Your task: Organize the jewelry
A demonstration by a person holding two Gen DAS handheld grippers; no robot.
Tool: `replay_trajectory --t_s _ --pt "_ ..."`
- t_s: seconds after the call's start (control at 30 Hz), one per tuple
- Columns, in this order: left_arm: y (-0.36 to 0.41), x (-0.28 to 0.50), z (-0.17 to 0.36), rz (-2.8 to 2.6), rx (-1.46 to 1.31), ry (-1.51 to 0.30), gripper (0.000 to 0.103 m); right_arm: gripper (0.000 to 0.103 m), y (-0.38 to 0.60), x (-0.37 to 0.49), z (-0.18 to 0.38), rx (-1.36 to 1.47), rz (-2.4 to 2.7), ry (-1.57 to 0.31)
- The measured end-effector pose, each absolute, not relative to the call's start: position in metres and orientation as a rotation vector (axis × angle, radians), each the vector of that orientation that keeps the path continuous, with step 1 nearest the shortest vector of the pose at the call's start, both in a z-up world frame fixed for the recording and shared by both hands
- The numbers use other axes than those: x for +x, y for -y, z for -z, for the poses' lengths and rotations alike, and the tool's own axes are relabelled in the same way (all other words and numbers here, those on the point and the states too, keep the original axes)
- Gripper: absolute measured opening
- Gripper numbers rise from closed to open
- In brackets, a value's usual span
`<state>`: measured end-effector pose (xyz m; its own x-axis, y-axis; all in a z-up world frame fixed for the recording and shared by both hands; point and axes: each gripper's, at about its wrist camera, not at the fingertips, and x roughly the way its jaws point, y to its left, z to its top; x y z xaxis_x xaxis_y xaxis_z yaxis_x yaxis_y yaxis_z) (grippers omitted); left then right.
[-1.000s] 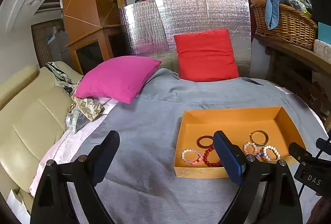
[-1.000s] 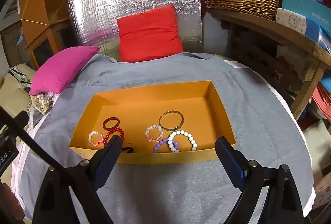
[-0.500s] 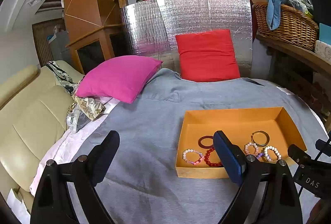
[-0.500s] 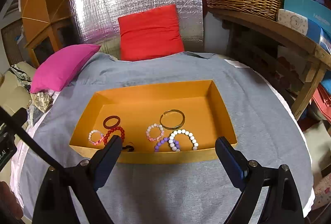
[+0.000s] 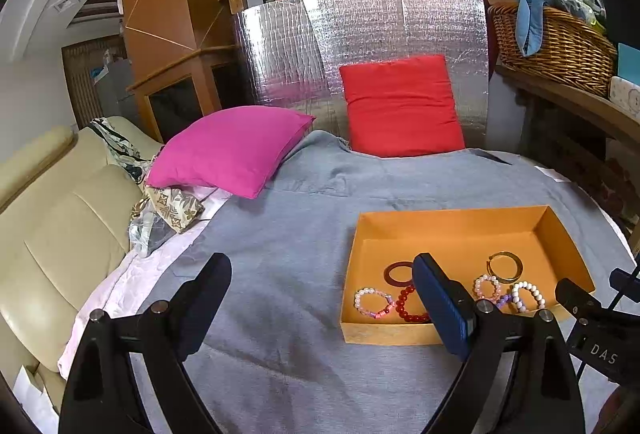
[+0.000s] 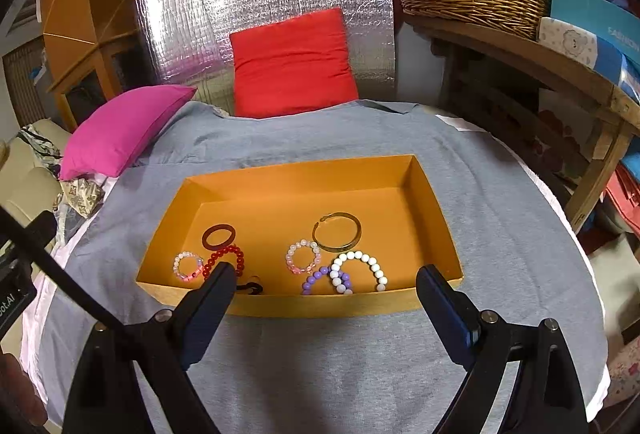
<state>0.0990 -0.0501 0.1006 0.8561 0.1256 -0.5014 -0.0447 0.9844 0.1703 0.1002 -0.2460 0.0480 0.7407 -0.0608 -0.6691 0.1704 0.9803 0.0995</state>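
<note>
Just ahead of the right tool (image 6: 324, 288), spread wide and empty like the left tool (image 5: 322, 280), bracelets (image 6: 356, 270) lay in an orange box (image 6: 436, 209).

Left tool (image 5: 322, 286) and right tool (image 6: 326, 292): black arms, dark blue pads, silver screws

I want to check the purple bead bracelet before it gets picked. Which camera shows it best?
The right wrist view: the purple bead bracelet lies in plain sight by the orange box's near wall. In the left wrist view only a sliver shows beside a gripper finger.
</note>
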Motion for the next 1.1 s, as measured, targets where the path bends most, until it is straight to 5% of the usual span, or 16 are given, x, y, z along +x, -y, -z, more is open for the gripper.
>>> replay_trajectory --t_s 1.1 --pt "0.045 0.14 -0.081 -0.104 0.132 -0.622 0.092 0.093 0.239 0.142 -0.028 0.173 0.108 -0.783"
